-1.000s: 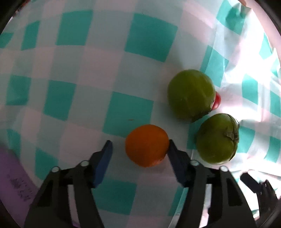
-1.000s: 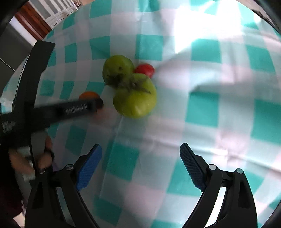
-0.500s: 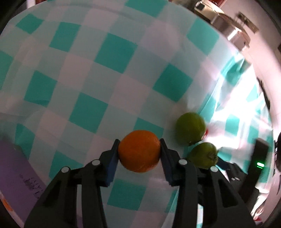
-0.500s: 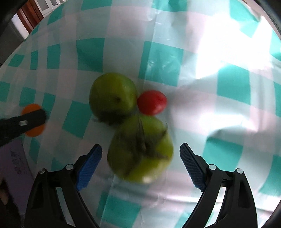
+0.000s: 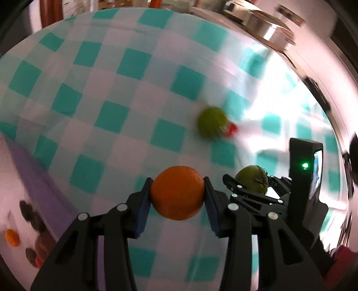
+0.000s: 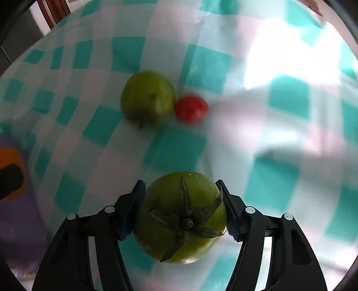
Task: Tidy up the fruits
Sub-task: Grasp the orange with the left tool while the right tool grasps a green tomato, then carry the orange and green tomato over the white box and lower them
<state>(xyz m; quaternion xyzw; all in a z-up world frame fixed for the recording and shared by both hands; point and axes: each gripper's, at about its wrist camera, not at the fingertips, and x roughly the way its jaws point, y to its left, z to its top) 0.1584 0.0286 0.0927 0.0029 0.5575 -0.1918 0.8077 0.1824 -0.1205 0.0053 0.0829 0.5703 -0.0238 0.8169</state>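
My left gripper (image 5: 177, 197) is shut on an orange (image 5: 177, 192) and holds it above the checked cloth. My right gripper (image 6: 181, 215) is shut on a green tomato (image 6: 181, 217) with a dried calyx; it also shows in the left wrist view (image 5: 252, 180) between the right gripper's fingers. A second green tomato (image 6: 147, 97) lies on the cloth touching a small red tomato (image 6: 190, 108); both show blurred in the left wrist view, the green one (image 5: 211, 122) and the red one (image 5: 232, 129). The orange shows at the left edge of the right wrist view (image 6: 9, 161).
A teal-and-white checked cloth (image 5: 134, 89) covers the table. A purple-edged white board or tray (image 5: 29, 179) lies at the left with small dark fruits (image 5: 33, 219) and a small orange one (image 5: 12, 237). Metal pots (image 5: 268, 20) stand beyond the far edge.
My right gripper has closed on the nearer green tomato and lifted it. My left gripper has risen further with the orange and the view has tilted up.
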